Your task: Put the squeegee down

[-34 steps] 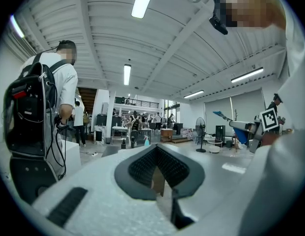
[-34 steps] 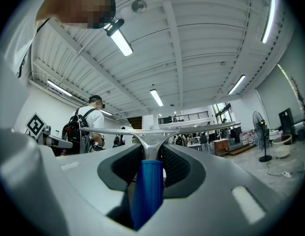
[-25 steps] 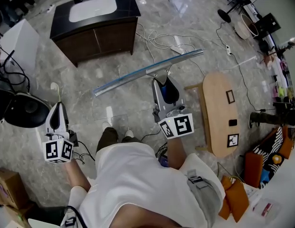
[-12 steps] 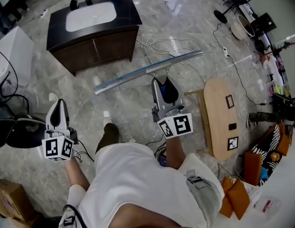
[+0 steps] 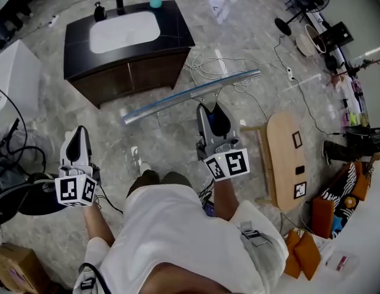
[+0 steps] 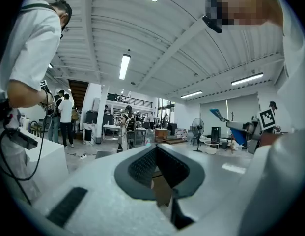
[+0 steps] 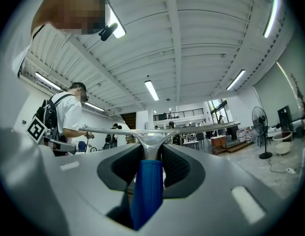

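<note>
— While the squeegee [image 5: 191,95] is held up just in front of the sink cabinet [image 5: 128,48], what room is there round it?
— Plenty. Its long blade runs clear of the cabinet's doors, over open grey marbled floor [image 5: 49,121]. White cables [image 5: 217,63] coil by the cabinet's near corner.
— Who holds it?
— The right tongs [image 5: 213,118], clamped on its handle. The left tongs [image 5: 76,133], farther from the cabinet, have their tips together with nothing between.
— What do the gripper views add?
— The right gripper view shows a smooth blue handle between ribbed dark pads, and a forked metal neck. Only the head view shows the cabinet: dark top, white basin, wooden doors.
</note>
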`<state>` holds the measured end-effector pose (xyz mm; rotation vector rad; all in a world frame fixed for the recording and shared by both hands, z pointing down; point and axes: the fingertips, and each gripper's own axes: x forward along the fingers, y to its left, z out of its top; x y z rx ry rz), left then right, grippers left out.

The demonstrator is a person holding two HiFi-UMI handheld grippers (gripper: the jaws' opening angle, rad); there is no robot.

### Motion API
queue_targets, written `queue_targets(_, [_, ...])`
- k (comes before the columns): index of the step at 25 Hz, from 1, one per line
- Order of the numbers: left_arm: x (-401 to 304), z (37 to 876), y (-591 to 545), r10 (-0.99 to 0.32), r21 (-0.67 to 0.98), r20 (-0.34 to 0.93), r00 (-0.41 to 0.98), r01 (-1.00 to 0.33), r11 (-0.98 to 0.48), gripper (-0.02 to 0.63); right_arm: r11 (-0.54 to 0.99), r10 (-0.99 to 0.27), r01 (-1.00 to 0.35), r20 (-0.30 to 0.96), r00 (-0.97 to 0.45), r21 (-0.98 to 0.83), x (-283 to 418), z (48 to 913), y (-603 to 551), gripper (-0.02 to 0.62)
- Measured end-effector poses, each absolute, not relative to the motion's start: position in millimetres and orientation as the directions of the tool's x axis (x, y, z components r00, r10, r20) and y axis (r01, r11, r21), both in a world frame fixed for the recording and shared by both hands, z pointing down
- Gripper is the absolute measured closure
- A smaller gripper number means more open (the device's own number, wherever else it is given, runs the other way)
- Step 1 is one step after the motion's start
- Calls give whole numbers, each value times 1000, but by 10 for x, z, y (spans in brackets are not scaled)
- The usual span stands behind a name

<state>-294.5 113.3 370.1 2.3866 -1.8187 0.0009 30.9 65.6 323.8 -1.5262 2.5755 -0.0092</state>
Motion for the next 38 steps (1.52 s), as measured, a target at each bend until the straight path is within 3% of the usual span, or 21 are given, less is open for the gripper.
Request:
queue_targets(9, [-3164,3813,336,-949,135,101,298,-950,-283,606,454,-889,-888,-94,-447,-72,65,3366,-94,462])
queue_targets(19, [-2944,3844,-721,-962,122,112,250,-964,-237,607,452,-892,-886,-46,-450,-103,279,3672,-1465,462])
queue_targets(38, [-2802,4134,-1951,-970,122,220,106,-989,-81,607,420,-875,-890,183,-449,-178,428,4876,-4074,460])
